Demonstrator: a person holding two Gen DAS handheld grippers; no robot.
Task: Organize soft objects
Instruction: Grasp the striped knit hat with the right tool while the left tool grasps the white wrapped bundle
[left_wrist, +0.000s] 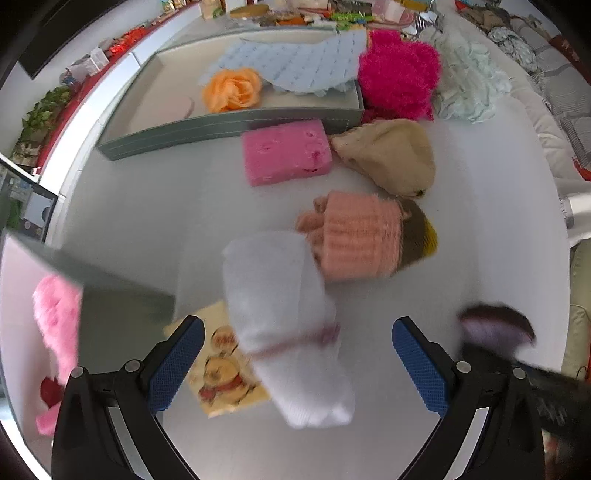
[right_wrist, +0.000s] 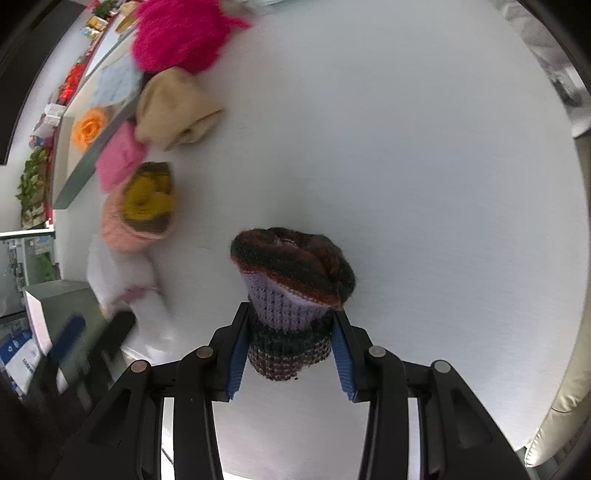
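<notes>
My left gripper (left_wrist: 297, 354) is open, its blue pads on either side of a white folded sock bundle (left_wrist: 288, 332) that lies on the white table, blurred. Beyond it lie a peach knit roll (left_wrist: 354, 236) with an olive-yellow piece, a pink sponge block (left_wrist: 286, 153) and a beige knit hat (left_wrist: 391, 155). My right gripper (right_wrist: 290, 350) is shut on a striped dark and lilac knit hat (right_wrist: 291, 280), held over the table. That hat shows blurred in the left wrist view (left_wrist: 495, 328). The left gripper shows blurred in the right wrist view (right_wrist: 92, 332).
A grey shallow box (left_wrist: 229, 125) at the back holds an orange fabric rose (left_wrist: 232, 90) and a light blue cloth (left_wrist: 299, 66). A magenta fluffy piece (left_wrist: 399, 74) and mint cloth (left_wrist: 469, 85) lie to its right. A second grey box (left_wrist: 110, 291) with pink plush (left_wrist: 57, 325) stands near left.
</notes>
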